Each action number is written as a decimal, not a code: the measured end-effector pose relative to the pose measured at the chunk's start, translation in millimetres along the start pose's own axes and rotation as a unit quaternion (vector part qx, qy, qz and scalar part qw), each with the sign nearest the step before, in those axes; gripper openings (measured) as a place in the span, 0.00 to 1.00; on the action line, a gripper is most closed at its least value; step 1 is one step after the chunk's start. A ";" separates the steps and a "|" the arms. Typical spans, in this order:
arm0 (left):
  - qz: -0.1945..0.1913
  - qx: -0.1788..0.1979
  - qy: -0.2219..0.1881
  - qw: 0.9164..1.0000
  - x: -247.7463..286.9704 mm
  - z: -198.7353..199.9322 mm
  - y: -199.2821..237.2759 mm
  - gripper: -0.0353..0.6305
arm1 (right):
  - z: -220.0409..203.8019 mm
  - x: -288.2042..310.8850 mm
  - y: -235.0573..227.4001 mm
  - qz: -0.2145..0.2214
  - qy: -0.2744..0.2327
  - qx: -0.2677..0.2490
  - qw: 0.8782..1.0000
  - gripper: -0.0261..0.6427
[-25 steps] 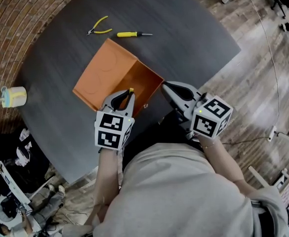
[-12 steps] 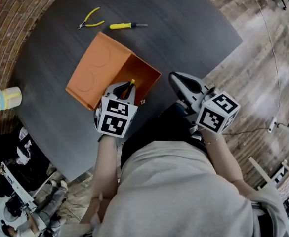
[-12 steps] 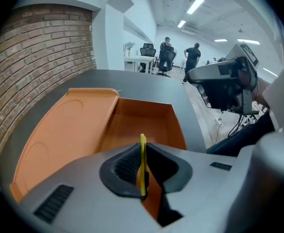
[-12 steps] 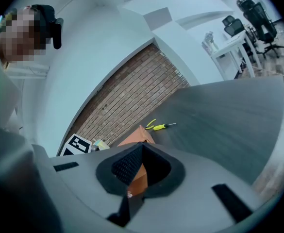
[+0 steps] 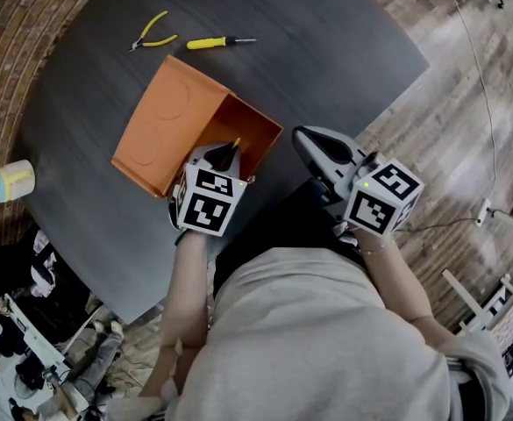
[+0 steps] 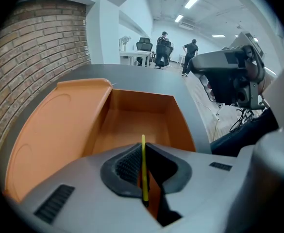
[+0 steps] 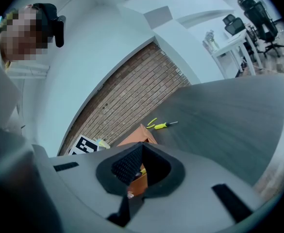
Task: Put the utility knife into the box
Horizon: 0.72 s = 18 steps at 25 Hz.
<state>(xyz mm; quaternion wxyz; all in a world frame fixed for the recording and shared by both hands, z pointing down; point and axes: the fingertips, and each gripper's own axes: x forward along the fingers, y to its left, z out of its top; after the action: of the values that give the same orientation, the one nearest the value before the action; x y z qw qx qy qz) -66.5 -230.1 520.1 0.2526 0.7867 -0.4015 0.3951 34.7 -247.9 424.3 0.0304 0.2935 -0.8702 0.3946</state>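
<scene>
the left hand-held gripper (image 5: 228,153) is clenched on the knife (image 6: 143,168), which stands on edge between its pads as a thin yellow strip. in the head view the knife's yellow tip pokes out past the jaws, over the near edge of the box (image 5: 243,134). the knife is held in the air and does not lie on the box floor. the box is orange and open, with its hollow part at the right and its lid (image 5: 164,117) beside it to the left. in the left gripper view the jaws point straight into the hollow, which shows nothing inside.

the right hand-held gripper (image 5: 300,136) is to the right of the box, apart from it, over the dark desk (image 5: 326,51). its jaws are together with nothing between them.

at the far side of the desk, well apart from the box, lie pliers (image 5: 151,33) and a screwdriver (image 5: 217,42), side by side.
</scene>
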 end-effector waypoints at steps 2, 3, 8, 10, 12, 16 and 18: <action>0.000 -0.002 0.000 1.000 2.6 -1.1 0.4 0.12 | 0.8 -0.3 -0.9 -0.002 -0.002 0.000 1.000 0.05; 0.001 -0.001 0.000 1.000 3.3 -1.4 0.8 0.12 | 0.9 -0.3 -1.3 -0.002 -0.003 -0.001 1.000 0.05; 0.009 0.002 -0.005 1.000 3.0 0.4 1.4 0.12 | 0.7 -1.6 1.3 0.000 -0.002 -0.003 1.000 0.05; 0.014 0.000 -0.018 1.000 2.3 3.4 3.2 0.12 | 0.3 -1.5 1.8 0.002 -0.002 -0.005 1.000 0.05; 0.012 -0.005 -0.026 1.000 -0.4 6.2 2.6 0.15 | 0.9 -1.7 2.6 0.003 -0.002 -0.007 1.000 0.05; 0.006 -0.019 -0.031 0.999 -6.4 9.5 0.8 0.22 | 4.5 -2.0 4.3 0.006 -0.005 -0.012 1.000 0.05; 0.004 -0.027 -0.039 0.999 -10.8 12.0 -0.8 0.23 | 5.2 -1.6 5.8 0.010 -0.005 -0.017 1.000 0.05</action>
<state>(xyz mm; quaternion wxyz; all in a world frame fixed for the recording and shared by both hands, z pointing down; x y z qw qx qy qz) -64.8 -233.6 504.4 0.2560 0.7931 -0.4244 0.3541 33.9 -247.8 416.4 0.0276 0.2865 -0.8795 0.3790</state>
